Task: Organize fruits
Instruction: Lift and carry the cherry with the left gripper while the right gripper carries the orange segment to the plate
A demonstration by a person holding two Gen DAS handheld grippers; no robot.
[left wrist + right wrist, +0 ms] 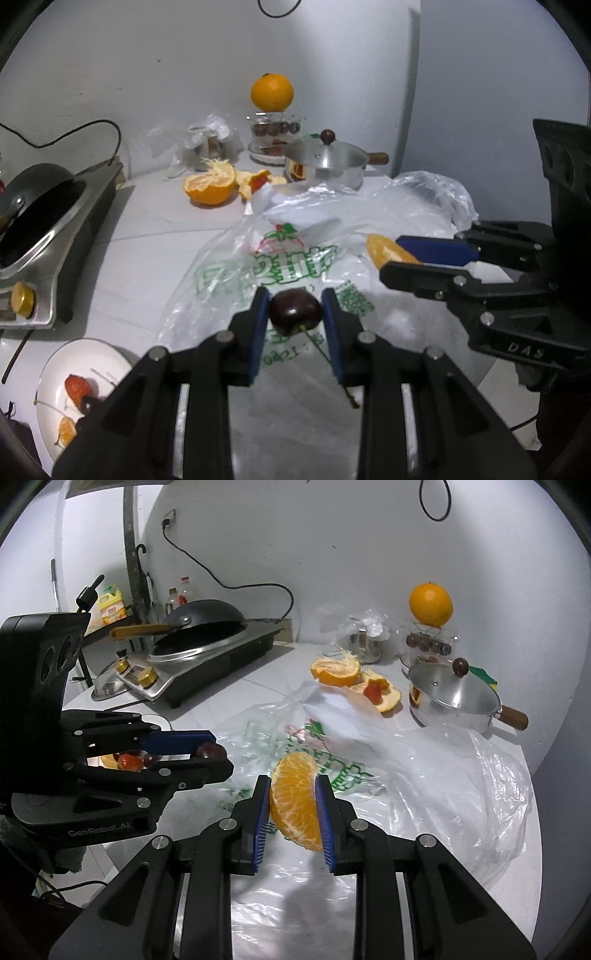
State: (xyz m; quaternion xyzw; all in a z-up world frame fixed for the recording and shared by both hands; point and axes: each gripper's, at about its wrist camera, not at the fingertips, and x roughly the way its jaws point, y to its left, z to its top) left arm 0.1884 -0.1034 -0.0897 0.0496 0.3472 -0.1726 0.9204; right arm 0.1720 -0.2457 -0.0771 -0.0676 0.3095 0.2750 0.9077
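Note:
My left gripper (295, 312) is shut on a dark red cherry (294, 311) with its stem hanging down, above a printed plastic bag (266, 266). My right gripper (291, 808) is shut on an orange segment (297, 805); it shows at the right of the left wrist view (391, 258) with the segment (384, 253). The left gripper with the cherry (211, 751) shows at the left of the right wrist view. A white plate (55, 384) at lower left holds a strawberry (77, 387), a cherry and an orange piece. A half-peeled orange (210, 182) lies at the back.
A stove with a black pan (33, 206) stands at the left. A steel pot with lid (327, 160) stands at the back, next to a jar of cherries topped by a whole orange (272, 91). Crumpled clear bags (461, 775) cover the right of the counter.

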